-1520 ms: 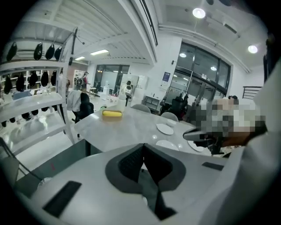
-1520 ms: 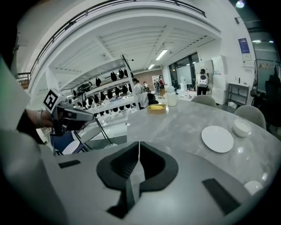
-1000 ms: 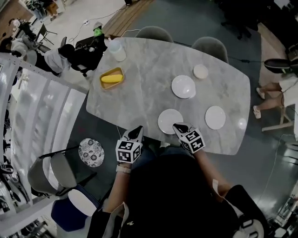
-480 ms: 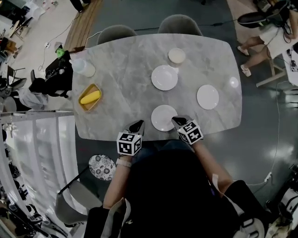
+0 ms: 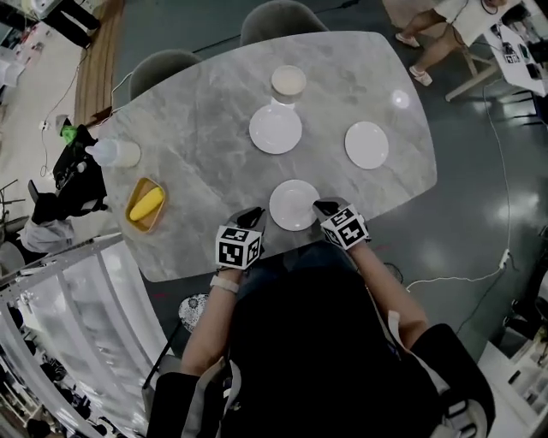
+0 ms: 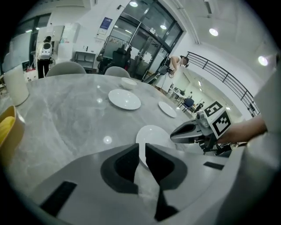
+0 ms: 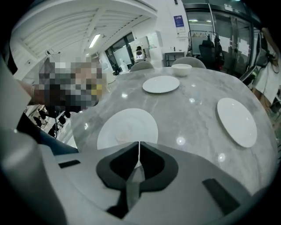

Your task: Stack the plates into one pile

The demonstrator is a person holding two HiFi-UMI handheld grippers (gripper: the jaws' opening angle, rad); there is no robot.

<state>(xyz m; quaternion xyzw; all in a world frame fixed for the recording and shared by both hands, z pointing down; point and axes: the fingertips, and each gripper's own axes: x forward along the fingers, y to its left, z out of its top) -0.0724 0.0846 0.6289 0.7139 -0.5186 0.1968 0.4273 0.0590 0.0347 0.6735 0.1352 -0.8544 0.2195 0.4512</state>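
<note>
Left gripper (image 5: pixel 252 214) and right gripper (image 5: pixel 324 206) tilted downward, flanking the nearest plate (image 5: pixel 294 205) at the desk's (image 5: pixel 197 128) near edge, left jaws just opening with nothing between, right jaws clenched empty, middle plate (image 5: pixel 276 128) and far-right plate (image 5: pixel 366 144) well apart, grey chairs (image 5: pixel 278 13) beyond.

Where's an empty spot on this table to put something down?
The wide bare tabletop between the yellow dish and the middle plate is free. It is crowded from the bowl to the near plate.

Open office w/ glass partitions (image 6: pixel 147 46)
</note>
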